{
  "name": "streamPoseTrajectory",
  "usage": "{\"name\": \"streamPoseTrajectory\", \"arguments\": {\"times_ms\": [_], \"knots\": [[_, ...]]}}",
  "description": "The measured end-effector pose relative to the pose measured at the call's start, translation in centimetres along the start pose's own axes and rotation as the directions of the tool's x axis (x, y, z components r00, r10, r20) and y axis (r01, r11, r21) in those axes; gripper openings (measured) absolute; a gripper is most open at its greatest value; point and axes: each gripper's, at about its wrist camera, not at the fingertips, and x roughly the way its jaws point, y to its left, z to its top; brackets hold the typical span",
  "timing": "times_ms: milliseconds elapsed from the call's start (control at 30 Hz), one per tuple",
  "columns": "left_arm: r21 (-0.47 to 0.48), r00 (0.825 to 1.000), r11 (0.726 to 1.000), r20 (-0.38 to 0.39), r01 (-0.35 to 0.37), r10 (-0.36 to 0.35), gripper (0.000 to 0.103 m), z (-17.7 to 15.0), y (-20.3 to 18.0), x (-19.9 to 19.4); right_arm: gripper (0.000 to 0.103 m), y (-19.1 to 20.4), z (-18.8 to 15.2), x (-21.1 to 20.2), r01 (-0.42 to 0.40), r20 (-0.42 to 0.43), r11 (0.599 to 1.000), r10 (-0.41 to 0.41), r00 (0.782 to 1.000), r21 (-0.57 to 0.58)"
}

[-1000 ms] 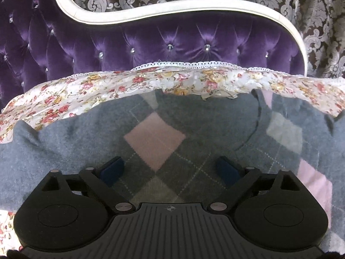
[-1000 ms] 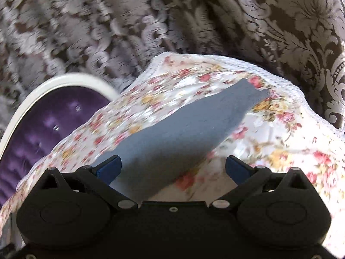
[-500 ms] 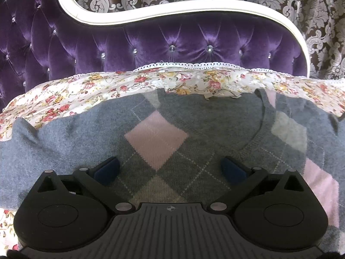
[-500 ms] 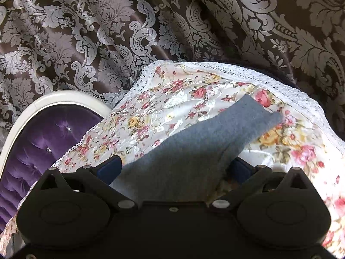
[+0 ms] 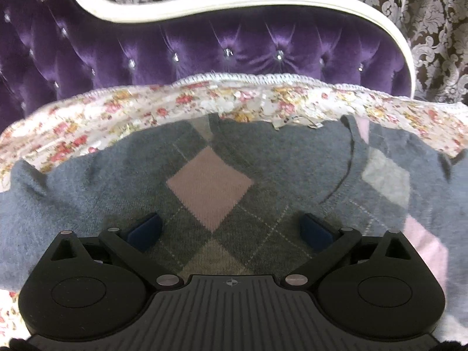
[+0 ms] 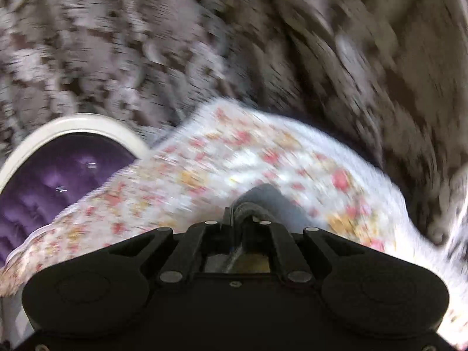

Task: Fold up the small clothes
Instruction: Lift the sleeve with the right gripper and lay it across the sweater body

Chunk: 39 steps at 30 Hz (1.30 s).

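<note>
Your right gripper [image 6: 244,219] has just closed its jaws on the grey sleeve [image 6: 267,196] above the floral sheet [image 6: 234,158]. Your left gripper [image 5: 231,228] hovers with jaws wide open and empty over the argyle sweater [image 5: 209,185], which lies flat on that sheet before the purple tufted headboard [image 5: 234,49].

The sweater [image 5: 117,181] is blue-grey with an argyle of pink, grey and olive diamonds. Beneath it lies a white cloth [image 5: 87,117] sprigged with red and yellow flowers. Behind the sweater: purple tufted headboard [image 5: 234,49], white trim; the curtain [image 6: 146,44], blurred, seems brown-and-silver damask.
</note>
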Motion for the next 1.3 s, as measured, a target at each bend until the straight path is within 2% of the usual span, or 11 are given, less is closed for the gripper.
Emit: {"name": "streamPoseTrajectory", "arguments": {"times_ms": [67,233,367,567,700,767,1000,1067,1133,1200,1300], "knots": [[-0.053,0.999,0.998,-0.027,0.036,-0.038,0.087,0.4,0.9,-1.0,0.012,2.8,1.4,-1.9,-0.037,0.02,0.997,0.038,0.999,-0.066],[-0.156,0.996,0.985,-0.041,0.069,-0.076,0.087,0.2,3.8,-5.3,0.012,11.8,3.1,-6.0,-0.165,0.032,0.96,0.177,0.984,-0.227],[-0.143,0.998,0.989,-0.037,0.049,-0.055,0.087,-0.5,6.0,-8.2,0.012,20.2,2.1,-9.0,-0.307,-0.009,0.892,0.323,0.946,-0.332],[-0.189,0.997,0.981,-0.046,0.053,-0.062,0.087,-2.8,10.6,-10.9,0.012,33.0,-4.9,-10.9,-0.49,-0.137,0.733,0.488,0.862,-0.472],[-0.208,0.997,0.977,-0.06,0.039,-0.052,0.087,-4.3,13.0,-11.7,0.012,39.1,-11.6,-9.3,-0.566,-0.256,0.654,0.513,0.82,-0.503],[-0.214,0.997,0.976,-0.067,0.027,-0.043,0.087,-5.0,14.0,-11.9,0.012,41.6,-15.3,-8.8,-0.574,-0.297,0.617,0.498,0.814,-0.539],[-0.248,0.996,0.969,-0.078,0.021,-0.042,0.087,-6.3,16.4,-12.2,0.017,44.7,-25.9,-6.8,-0.569,-0.383,0.539,0.425,0.82,-0.621],[-0.254,0.996,0.967,-0.072,0.032,-0.051,0.087,-6.4,16.7,-12.2,0.02,45.0,-27.2,-7.8,-0.619,-0.42,0.485,0.463,0.781,-0.617],[-0.252,0.996,0.967,-0.064,0.04,-0.058,0.087,-6.2,16.6,-12.2,0.05,43.9,-27.6,-8.8,-0.672,-0.438,0.419,0.528,0.727,-0.61],[-0.239,0.997,0.97,-0.055,0.043,-0.058,0.087,-6.0,16.2,-12.1,0.063,42.4,-27.3,-9.9,-0.693,-0.423,0.383,0.581,0.695,-0.611],[-0.219,0.997,0.974,-0.042,0.057,-0.067,0.087,-5.3,15.1,-11.9,0.064,39.7,-26.1,-10.7,-0.685,-0.392,0.408,0.596,0.701,-0.603]]}}
